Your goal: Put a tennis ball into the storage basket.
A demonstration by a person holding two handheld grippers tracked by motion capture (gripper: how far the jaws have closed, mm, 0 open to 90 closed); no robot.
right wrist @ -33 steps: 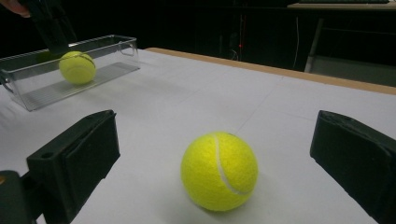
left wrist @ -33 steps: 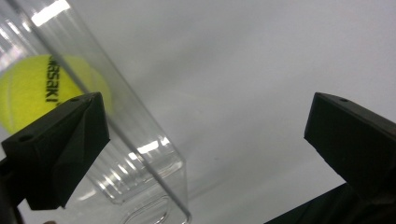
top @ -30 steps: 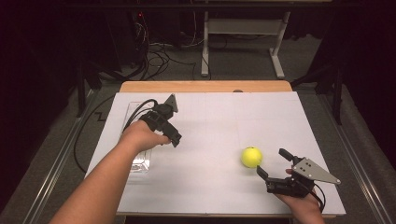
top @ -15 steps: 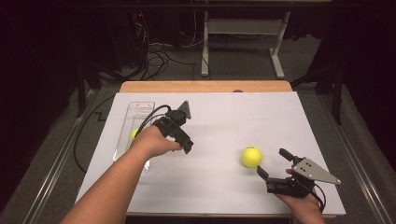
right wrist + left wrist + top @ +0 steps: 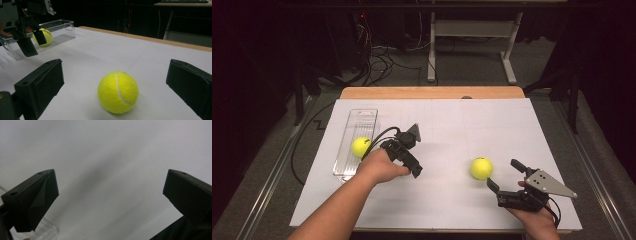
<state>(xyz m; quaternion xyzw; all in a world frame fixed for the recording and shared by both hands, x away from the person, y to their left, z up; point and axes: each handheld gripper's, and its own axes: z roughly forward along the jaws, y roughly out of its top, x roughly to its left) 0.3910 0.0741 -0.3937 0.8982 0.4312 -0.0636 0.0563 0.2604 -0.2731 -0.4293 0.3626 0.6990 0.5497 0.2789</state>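
Ball (image 5: pixel 481 168) on the white table (image 5: pixel 452 125), right of centre, just ahead of the right gripper (image 5: pixel 507 180) and not yet touched; seen close between the wide-spread jaws in the right gripper view (image 5: pixel 118 92). Likely light, felt-covered, a little springy, so grippy under the pads but apt to roll at a nudge; not fragile. Best taken across the middle, one jaw on each side, closing evenly so as not to squirt it forward. Second ball (image 5: pixel 360 146) in the clear tray (image 5: pixel 362 117) at the left. Right hand (image 5: pixel 532 220) low at the near edge, gripper levelled just above the surface and aimed forward-left at the ball. Left gripper (image 5: pixel 408 152) just right of the tray, forearm slanting in from the near left, jaws apart and empty, pointed down at bare table.
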